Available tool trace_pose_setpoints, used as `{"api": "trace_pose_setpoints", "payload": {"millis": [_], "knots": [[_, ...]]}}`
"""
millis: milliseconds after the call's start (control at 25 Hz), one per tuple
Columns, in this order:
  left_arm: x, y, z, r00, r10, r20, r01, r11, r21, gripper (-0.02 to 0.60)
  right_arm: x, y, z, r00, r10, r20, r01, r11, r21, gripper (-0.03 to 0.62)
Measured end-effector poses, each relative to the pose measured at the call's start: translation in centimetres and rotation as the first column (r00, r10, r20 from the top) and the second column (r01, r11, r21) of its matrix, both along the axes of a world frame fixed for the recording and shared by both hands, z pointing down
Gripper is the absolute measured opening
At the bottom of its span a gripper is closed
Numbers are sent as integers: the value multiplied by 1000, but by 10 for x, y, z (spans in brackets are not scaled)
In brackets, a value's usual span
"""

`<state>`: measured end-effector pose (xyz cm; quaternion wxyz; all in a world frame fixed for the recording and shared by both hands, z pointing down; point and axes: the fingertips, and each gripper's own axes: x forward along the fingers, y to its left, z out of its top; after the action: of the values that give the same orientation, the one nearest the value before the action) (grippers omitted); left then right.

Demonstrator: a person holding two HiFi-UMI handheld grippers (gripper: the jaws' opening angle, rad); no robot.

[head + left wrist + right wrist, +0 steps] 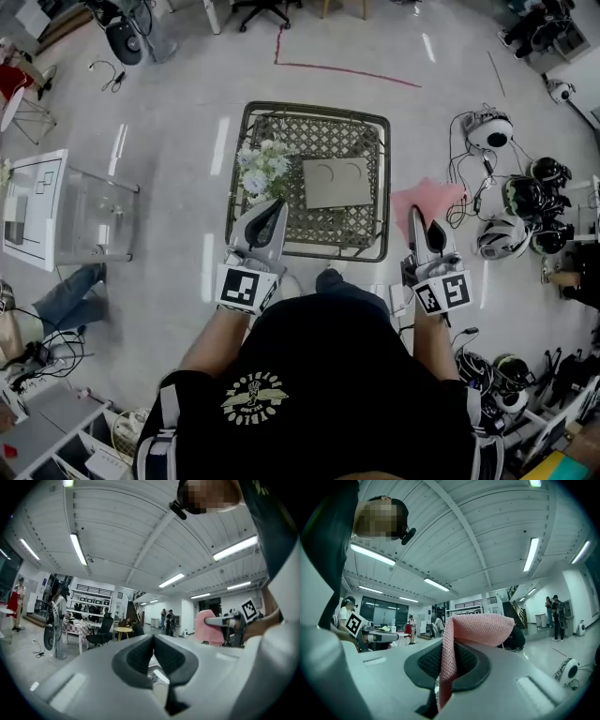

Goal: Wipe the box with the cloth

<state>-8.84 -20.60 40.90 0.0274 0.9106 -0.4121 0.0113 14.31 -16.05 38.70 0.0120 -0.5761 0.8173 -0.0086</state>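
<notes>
A flat grey box lies on the wicker table ahead of me. My right gripper is shut on a pink cloth, held up to the right of the table; the cloth folds over the jaws in the right gripper view. At the table's near left corner, just below the white flowers, is my left gripper, shut with nothing between its jaws. Both grippers point upward and level, so their views show the ceiling.
Several helmets and cables lie on the floor to the right. A glass side table stands to the left. Office chairs stand at the far side. People stand far off in the room.
</notes>
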Motion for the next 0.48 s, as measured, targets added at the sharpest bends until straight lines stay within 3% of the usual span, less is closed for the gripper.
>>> {"api": "trace_pose_setpoints", "payload": {"millis": [280,480], "knots": [[43,-28,40,999,-5,43,8,998,-69,0,20,-44,59,998,-67,5,67,991,-112,17],[57,-47,61,996,-47,72,54,993,-105,0,16,-85,120,987,-158,0,154,965,-214,17]]}}
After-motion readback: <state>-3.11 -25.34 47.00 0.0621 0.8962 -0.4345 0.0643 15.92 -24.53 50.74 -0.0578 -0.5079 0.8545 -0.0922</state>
